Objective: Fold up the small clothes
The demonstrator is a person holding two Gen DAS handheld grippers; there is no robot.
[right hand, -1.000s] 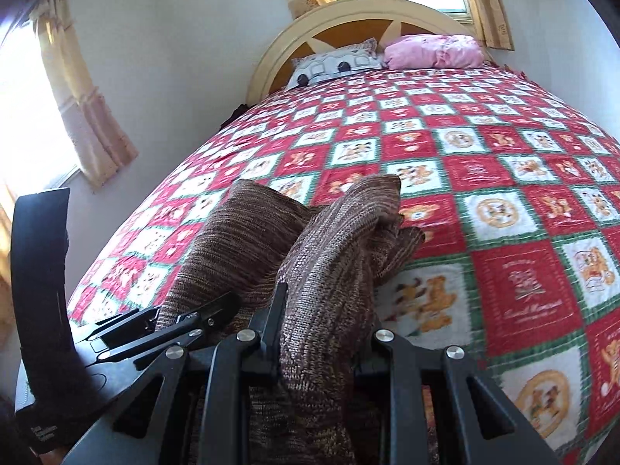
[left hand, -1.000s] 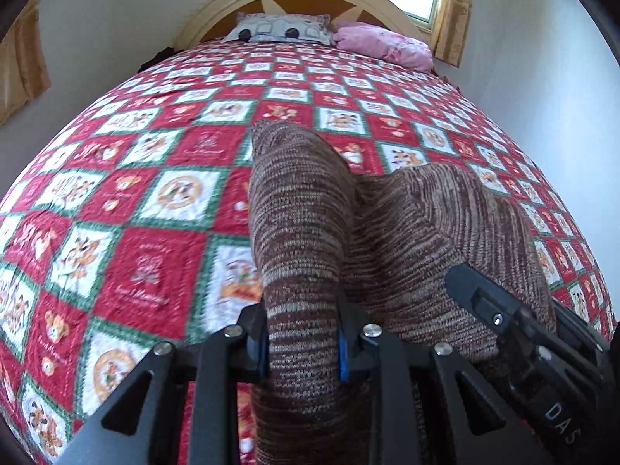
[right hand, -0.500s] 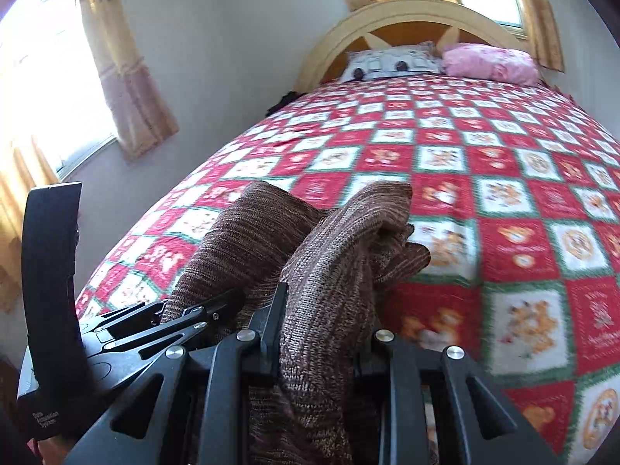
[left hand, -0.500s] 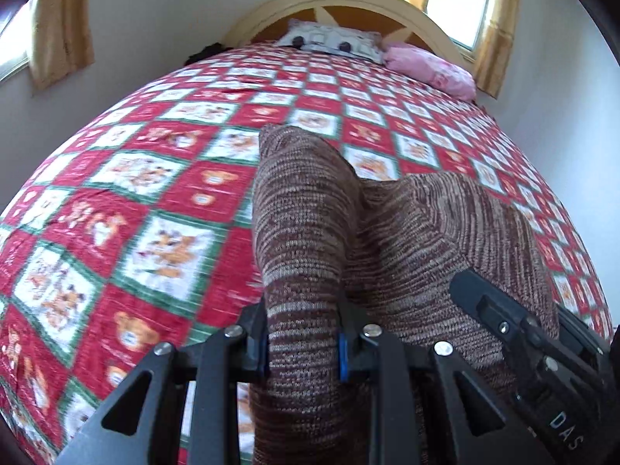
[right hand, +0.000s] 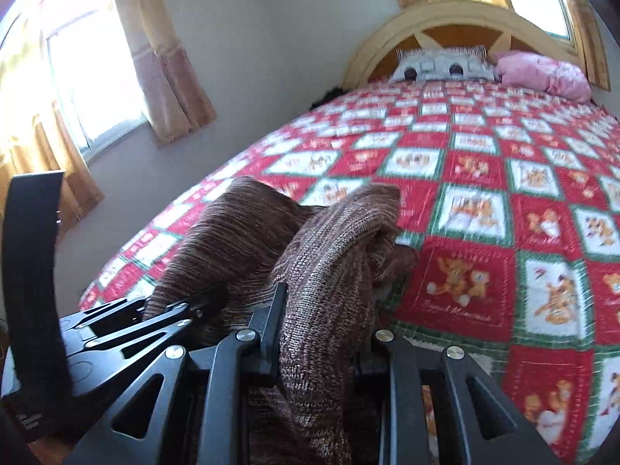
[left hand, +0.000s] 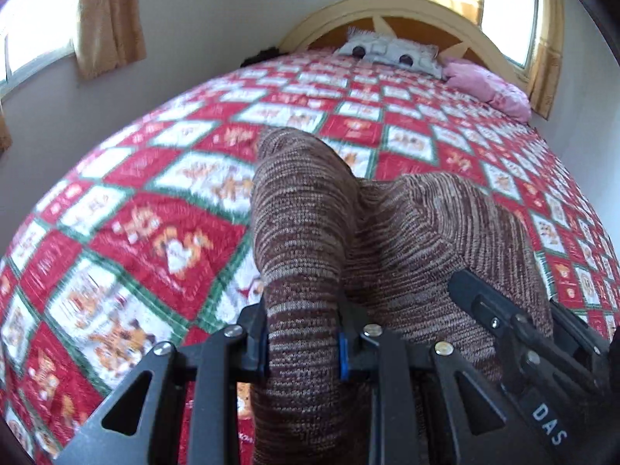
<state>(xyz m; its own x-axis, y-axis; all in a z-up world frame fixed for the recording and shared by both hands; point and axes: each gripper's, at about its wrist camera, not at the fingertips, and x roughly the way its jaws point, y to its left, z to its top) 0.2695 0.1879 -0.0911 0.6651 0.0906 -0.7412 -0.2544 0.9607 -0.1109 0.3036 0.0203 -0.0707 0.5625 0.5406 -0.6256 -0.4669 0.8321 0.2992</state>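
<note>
Brown knit sweater (left hand: 407, 240) bunched at six o'clock over the red quilt (left hand: 162, 209), left claw (left hand: 303, 343) and right claw (right hand: 321, 343) each clamped on a fold.

Daylight floods through curtained windows (right hand: 97, 77), blown out to glare; the quilt (left hand: 162, 232) smears with motion blur, and fisheye distortion bends both views' edges.

A bed (right hand: 484, 178) under a red, white and green patchwork quilt fills the room. At its arched wooden headboard (right hand: 457, 19) lie a grey pillow (right hand: 441, 64) and a pink one (right hand: 542, 73). Sunlit windows with tan curtains (right hand: 162, 62) flank the headboard on pale walls.
</note>
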